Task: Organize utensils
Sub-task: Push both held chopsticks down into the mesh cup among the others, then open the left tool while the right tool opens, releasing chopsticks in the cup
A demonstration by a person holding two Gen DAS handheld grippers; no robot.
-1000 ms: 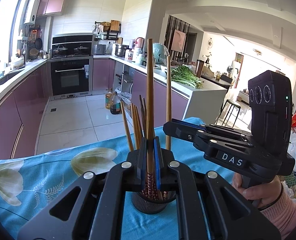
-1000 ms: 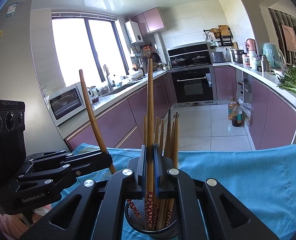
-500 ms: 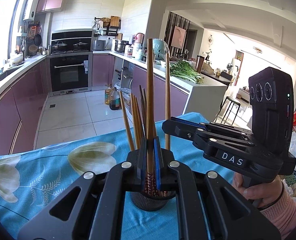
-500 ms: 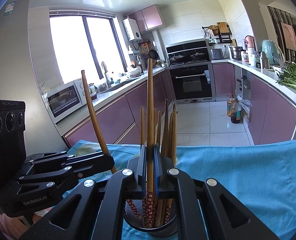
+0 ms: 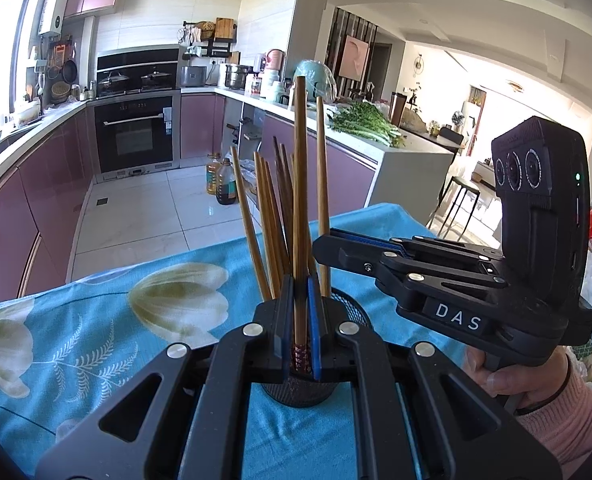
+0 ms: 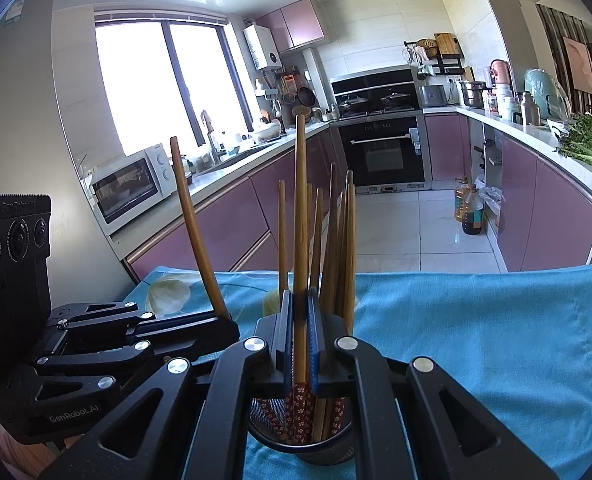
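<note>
A black mesh cup (image 6: 322, 454) stands on the blue flowered cloth (image 5: 75, 344) with several brown chopsticks (image 6: 342, 240) upright in it. My left gripper (image 5: 300, 304) is shut on one long chopstick (image 5: 299, 184), whose red patterned end hangs over the cup (image 5: 296, 394). My right gripper (image 6: 300, 312) is shut on another chopstick (image 6: 300, 208), with its patterned end down inside the cup. In the left wrist view the right gripper (image 5: 324, 242) comes in from the right with its chopstick (image 5: 320, 168). In the right wrist view the left gripper (image 6: 227, 322) comes in from the left with a tilted chopstick (image 6: 193, 232).
The cloth-covered table ends at its far edge (image 6: 476, 272), with the tiled kitchen floor (image 5: 135, 216) beyond. Purple cabinets line both sides, and oil bottles (image 6: 471, 210) stand on the floor. A hand in a pink sleeve (image 5: 536, 384) holds the right gripper.
The left gripper has tipped slightly downward, so the kitchen sits higher in its view. Both grippers stay shut on their chopsticks over the cup.
</note>
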